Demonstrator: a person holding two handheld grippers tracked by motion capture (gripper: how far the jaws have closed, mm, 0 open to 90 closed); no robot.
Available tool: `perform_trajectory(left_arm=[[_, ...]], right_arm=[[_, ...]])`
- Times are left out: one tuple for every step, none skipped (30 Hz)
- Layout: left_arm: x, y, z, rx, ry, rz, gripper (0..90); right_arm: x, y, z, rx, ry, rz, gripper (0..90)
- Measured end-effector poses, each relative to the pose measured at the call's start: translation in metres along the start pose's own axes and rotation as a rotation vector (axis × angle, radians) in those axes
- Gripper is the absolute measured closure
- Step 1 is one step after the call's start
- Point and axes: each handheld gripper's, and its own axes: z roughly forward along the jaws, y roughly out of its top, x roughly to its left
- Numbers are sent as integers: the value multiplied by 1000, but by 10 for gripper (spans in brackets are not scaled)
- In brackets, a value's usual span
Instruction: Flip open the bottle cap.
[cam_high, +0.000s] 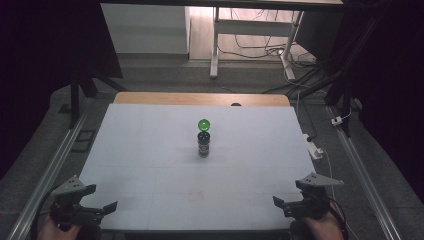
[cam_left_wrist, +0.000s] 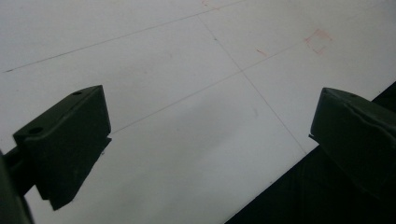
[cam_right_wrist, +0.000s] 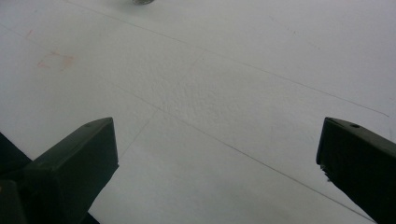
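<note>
Evidently pre-approach: left gripper (cam_high: 102, 209) and right gripper (cam_high: 281, 204) sit at the surface's (cam_high: 150, 150) near corners, jaws spread, holding nothing. Next move likely calls for reaching the dark jar (cam_high: 203, 144) and green ball (cam_high: 204, 124) near centre.

A white table (cam_high: 150, 165) carries a dark jar (cam_high: 203, 144) and a green ball (cam_high: 203, 124) just behind it.

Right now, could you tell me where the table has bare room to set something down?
Most of the white table top is bare: the wide stretches left and right of the dark jar and green ball, and the near strip between the left claw and right claw. The centre, around jar and ball, is the one occupied spot.
</note>
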Motion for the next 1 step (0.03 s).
perform_trajectory(left_arm=[[0,1,0,3,-3,-2,0]], right_arm=[[0,0,0,3,-1,-2,0]])
